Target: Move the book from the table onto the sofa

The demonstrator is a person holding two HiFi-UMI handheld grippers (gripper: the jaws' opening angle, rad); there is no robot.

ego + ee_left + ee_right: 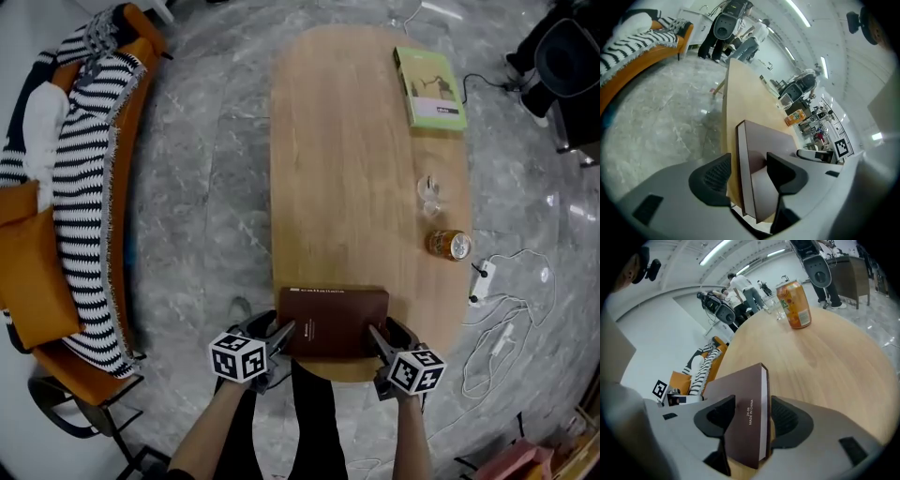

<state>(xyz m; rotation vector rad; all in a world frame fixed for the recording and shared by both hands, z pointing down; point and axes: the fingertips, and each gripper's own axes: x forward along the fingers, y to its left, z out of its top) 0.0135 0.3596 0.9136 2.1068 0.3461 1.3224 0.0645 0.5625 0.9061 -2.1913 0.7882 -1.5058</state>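
Book [333, 322], stiff and probably hefty, is being straddled at the near end of the table [356, 169] by left gripper [279, 337] and right gripper [380, 342], jaws spread and unclamped, its side edges being judged the surest holds.

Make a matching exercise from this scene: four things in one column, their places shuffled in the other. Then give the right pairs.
Things:
1. brown book
2. green book
3. orange can
4. striped blanket

Places:
A. far end of the table
B. draped on the sofa
C. near end of the table
D. beside the clear glass, by the table's right edge

Pairs: 1-C, 2-A, 3-D, 4-B
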